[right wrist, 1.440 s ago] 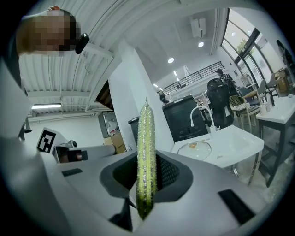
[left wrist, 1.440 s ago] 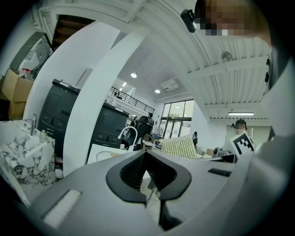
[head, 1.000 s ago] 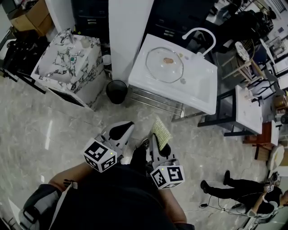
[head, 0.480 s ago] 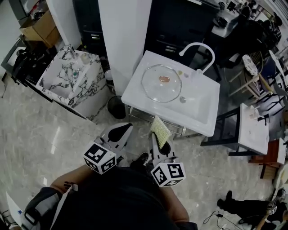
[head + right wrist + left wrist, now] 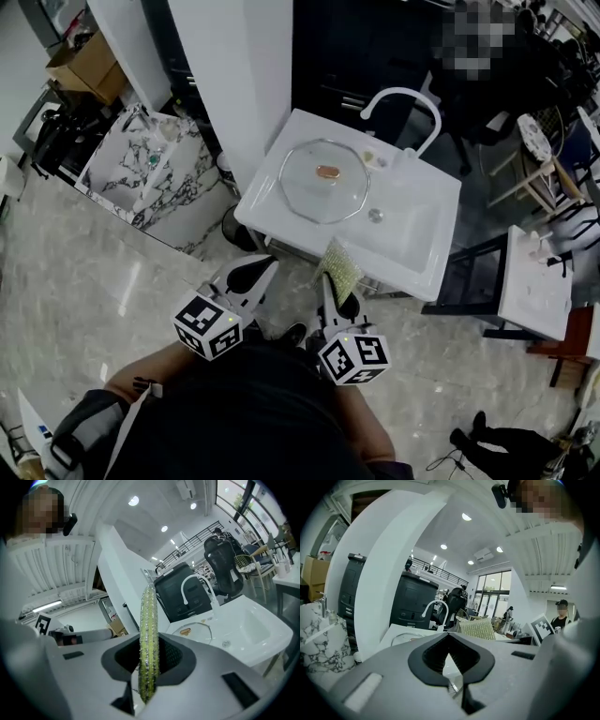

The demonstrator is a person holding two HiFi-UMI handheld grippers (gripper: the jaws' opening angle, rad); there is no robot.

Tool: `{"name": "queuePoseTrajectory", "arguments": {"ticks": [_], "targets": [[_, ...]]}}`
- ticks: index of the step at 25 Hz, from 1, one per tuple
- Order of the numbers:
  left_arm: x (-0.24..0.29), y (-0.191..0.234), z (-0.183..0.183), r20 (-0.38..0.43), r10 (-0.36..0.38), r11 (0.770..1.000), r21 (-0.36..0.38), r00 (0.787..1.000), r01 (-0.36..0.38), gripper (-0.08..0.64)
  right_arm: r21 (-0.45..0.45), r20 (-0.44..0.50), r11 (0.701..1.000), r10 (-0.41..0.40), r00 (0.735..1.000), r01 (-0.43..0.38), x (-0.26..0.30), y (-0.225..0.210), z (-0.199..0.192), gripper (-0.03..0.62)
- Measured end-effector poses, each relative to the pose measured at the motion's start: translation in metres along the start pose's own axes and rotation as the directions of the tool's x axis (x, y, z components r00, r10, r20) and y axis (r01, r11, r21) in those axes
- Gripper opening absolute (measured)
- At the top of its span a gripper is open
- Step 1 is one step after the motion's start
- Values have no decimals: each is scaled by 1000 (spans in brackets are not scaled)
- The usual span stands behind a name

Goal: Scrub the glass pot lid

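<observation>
While head view shows lid point(image 5: 324, 180), R gripper point(image 5: 150, 665) clamps sponge point(image 5: 149, 620); L gripper point(image 5: 453, 667) shut, empty.

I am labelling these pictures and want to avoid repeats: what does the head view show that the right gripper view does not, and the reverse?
Only the head view shows the marbled cabinet, the marker cube on the right gripper, and the broad face of the sponge. Only the right gripper view shows the ceiling lights and the sponge edge-on, clamped between the tongs. Both show the glass lid lying on the white sink unit, the faucet and the sponge.
</observation>
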State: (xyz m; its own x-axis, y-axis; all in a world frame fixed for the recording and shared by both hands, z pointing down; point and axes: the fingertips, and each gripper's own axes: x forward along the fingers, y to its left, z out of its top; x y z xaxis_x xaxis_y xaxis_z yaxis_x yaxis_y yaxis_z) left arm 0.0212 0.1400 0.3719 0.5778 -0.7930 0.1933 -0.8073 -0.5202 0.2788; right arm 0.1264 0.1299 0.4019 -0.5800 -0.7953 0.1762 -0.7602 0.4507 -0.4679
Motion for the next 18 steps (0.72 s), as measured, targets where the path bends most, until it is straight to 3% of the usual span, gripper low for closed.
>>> {"name": "queuePoseTrajectory", "arguments": {"ticks": [7,14,18], "targets": [[39,28,-2,-39,-9,999,-44,999,7,0,48,-38,999,-23,999,25,35,-27,0,66],[103,69,29,-12,-128,989,-79,992,127,0,39,-36,988,-150,988,152,84,-64,31,66],[127,111,44,4,-154,982,-108,988,153,0,32,-42,980,-194,980,195,124,-75,43,66]]}}
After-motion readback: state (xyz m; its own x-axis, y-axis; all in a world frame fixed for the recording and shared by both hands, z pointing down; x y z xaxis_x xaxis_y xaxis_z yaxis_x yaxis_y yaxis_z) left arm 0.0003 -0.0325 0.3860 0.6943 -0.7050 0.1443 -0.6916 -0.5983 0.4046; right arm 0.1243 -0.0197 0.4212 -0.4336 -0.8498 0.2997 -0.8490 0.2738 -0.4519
